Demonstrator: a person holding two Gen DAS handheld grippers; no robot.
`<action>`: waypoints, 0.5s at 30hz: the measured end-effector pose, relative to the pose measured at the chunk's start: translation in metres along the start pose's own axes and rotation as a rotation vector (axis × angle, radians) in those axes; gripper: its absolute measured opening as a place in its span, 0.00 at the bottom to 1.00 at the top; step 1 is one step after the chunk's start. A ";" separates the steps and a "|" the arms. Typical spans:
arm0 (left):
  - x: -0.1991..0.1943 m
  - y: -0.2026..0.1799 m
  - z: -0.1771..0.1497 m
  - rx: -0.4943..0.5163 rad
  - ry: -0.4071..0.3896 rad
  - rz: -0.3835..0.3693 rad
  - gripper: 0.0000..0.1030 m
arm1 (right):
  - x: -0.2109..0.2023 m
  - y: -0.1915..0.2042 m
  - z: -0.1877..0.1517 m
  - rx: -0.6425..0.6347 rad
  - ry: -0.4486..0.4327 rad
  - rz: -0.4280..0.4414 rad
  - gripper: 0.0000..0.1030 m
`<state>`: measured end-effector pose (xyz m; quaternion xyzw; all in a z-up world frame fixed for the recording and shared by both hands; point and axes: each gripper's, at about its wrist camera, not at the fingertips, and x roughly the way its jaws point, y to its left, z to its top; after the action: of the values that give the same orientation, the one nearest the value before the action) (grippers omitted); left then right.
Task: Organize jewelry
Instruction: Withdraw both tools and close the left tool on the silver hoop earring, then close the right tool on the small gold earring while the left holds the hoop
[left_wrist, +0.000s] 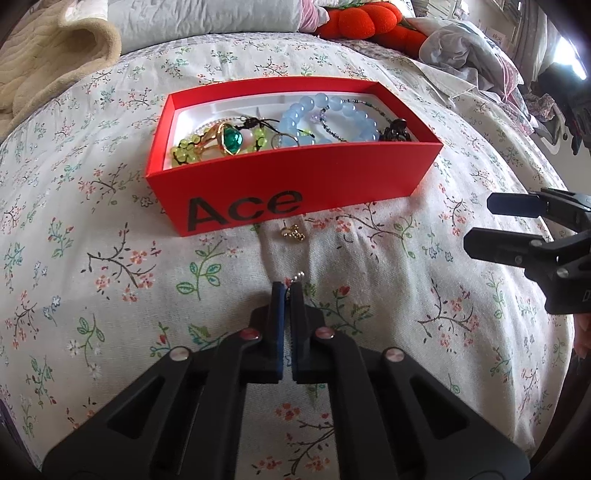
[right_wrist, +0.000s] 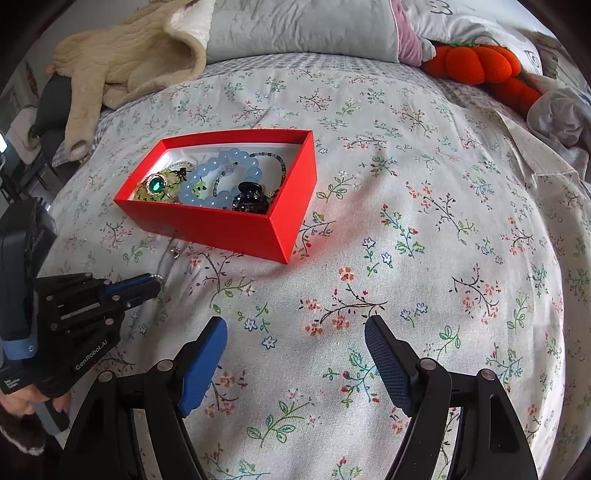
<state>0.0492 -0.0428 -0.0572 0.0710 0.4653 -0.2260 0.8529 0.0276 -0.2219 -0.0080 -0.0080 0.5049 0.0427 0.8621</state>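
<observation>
A red box (left_wrist: 295, 177) marked "Ace" lies on the floral bedspread (left_wrist: 110, 258). Inside it are a blue bead bracelet (left_wrist: 332, 110), a green gem ring (left_wrist: 231, 142), yellow-green beads and a dark clip (left_wrist: 395, 133). A small gold trinket (left_wrist: 293, 232) lies on the cloth just in front of the box. My left gripper (left_wrist: 286, 286) is shut on a thin silver bead chain (left_wrist: 298, 276) that pokes out past its tips. The right wrist view shows this gripper (right_wrist: 155, 282) low at the left. My right gripper (right_wrist: 295, 325) stands open over bare cloth, right of the box (right_wrist: 221, 229).
A beige quilted blanket (right_wrist: 129, 62) and grey pillows (right_wrist: 303, 26) lie at the bed's head. An orange plush pumpkin (right_wrist: 476, 62) and crumpled clothes (right_wrist: 561, 118) sit at the far right. A hand (right_wrist: 22, 402) holds the left gripper's handle.
</observation>
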 end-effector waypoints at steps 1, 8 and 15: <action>-0.001 0.000 0.000 -0.001 -0.004 0.001 0.03 | 0.000 0.000 0.000 0.000 0.000 0.000 0.76; -0.014 0.013 0.002 -0.041 -0.015 0.021 0.03 | 0.000 0.009 0.004 -0.001 -0.010 0.009 0.76; -0.029 0.038 0.001 -0.121 -0.008 0.072 0.03 | 0.006 0.030 0.010 -0.011 -0.027 0.039 0.76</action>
<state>0.0538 0.0000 -0.0357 0.0352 0.4720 -0.1670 0.8649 0.0372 -0.1908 -0.0075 -0.0024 0.4929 0.0625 0.8678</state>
